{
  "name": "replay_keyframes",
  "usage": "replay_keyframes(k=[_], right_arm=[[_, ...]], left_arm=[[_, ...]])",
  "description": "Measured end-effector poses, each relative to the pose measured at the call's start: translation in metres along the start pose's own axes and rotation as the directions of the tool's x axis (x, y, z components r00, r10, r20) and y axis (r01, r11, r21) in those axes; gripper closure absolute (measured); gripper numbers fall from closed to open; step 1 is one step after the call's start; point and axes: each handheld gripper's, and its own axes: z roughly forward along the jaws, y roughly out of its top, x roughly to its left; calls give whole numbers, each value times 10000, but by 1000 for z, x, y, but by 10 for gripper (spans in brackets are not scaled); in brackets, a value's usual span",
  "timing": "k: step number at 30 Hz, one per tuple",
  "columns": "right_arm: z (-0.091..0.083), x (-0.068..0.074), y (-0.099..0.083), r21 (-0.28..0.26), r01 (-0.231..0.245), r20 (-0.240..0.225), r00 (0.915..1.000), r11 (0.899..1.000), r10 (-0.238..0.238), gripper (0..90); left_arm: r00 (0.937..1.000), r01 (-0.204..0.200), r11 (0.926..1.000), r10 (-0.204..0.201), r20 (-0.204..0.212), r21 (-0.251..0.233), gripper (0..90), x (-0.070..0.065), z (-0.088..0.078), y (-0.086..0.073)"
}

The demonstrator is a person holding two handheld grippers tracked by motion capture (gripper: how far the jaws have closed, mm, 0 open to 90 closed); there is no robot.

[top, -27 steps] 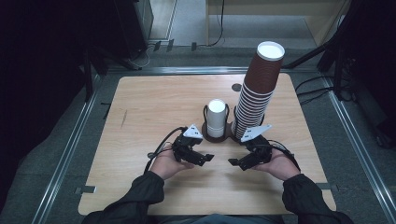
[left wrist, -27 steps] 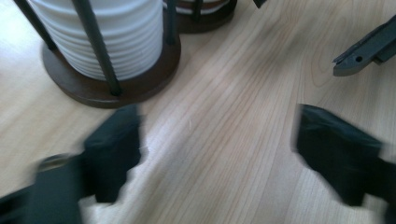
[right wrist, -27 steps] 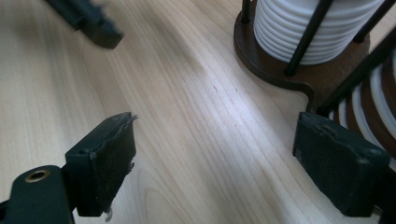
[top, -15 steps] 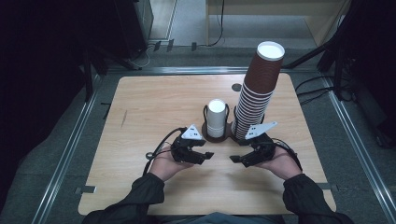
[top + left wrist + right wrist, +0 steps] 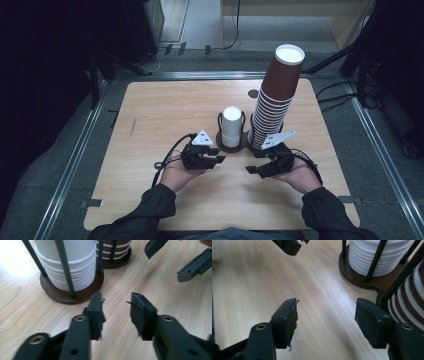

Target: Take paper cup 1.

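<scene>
A short stack of white paper cups [image 5: 231, 127] stands in a brown wooden holder [image 5: 231, 148] with thin black rods. Beside it, on the right, rises a tall leaning stack of brown cups [image 5: 276, 97]. My left gripper [image 5: 217, 156] hovers just in front of the holder, open and with nothing between its jaws. In the left gripper view, that gripper [image 5: 116, 301] points past the white cups [image 5: 67, 265]. My right gripper [image 5: 252, 162] is open in front of the brown stack. In its own view it [image 5: 327, 306] spans bare wood, with brown cups [image 5: 412, 297] at the right.
The light wooden table [image 5: 165, 115] sits in a metal frame, with dark floor and cables around it. A small dark hole [image 5: 253, 93] marks the tabletop behind the cups. Both forearms come in from the near edge.
Both hands have hardly shifted. The right gripper has edged slightly up toward the base of the brown stack.
</scene>
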Motion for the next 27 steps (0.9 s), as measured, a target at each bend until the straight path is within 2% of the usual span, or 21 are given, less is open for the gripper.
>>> replay_keyframes(k=[2, 7, 9, 11, 12, 13, 16, 18, 20, 21, 22, 23, 26, 27], right_arm=[[2, 3, 1, -67, 177, 142, 9997, 9998, -176, 391], [5, 5, 3, -79, 100, 190, 9998, 9999, -98, 425], [6, 5, 4, -204, -45, 213, 9998, 9998, 49, 488], [7, 5, 5, -237, -107, 214, 9997, 9997, 112, 499], [8, 5, 5, -332, -211, 249, 9994, 9992, 219, 528], [8, 5, 5, -332, -211, 249, 9994, 9992, 219, 528], [9, 6, 6, -403, -368, 334, 9987, 9985, 382, 566], [8, 6, 7, -512, -475, 472, 9976, 9976, 499, 619], [8, 7, 8, -524, -545, 512, 9971, 9971, 571, 640], [9, 7, 9, -561, -681, 595, 9957, 9961, 714, 680], [10, 8, 10, -542, -727, 677, 9948, 9959, 763, 704], [11, 9, 11, -563, -743, 748, 9941, 9956, 784, 709], [14, 10, 13, -573, -703, 925, 9929, 9959, 754, 732], [18, 11, 16, -480, -622, 1025, 9925, 9969, 668, 763]], left_arm=[[10000, 28, 10000, -28, 59, -18, 658, 1, -2, 2], [9996, 135, 9999, -132, 256, -105, 652, 4, -6, 4], [9992, 212, 9996, -205, 335, -182, 589, 7, -10, 5], [9991, 180, 9996, -172, 376, -222, 577, 8, -12, 5], [9989, 184, 9996, -175, 426, -204, 499, 10, -14, 7], [9989, 184, 9996, -175, 426, -204, 473, 10, -14, 7], [9979, 482, 9987, -476, 433, -134, 433, 14, -18, 11], [9960, 628, 9979, -617, 643, -159, 428, 16, -20, 14], [9959, 549, 9981, -528, 739, -264, 426, 17, -21, 15], [9964, 352, 9986, -319, 781, -402, 403, 18, -21, 18], [9964, 352, 9986, -319, 781, -402, 397, 18, -21, 18], [9978, 154, 9994, -134, 649, -307, 391, 19, -21, 20], [9989, 55, 9999, -50, 456, -105, 378, 21, -20, 23], [9990, 46, 10000, -45, 454, -11, 351, 22, -20, 25]])
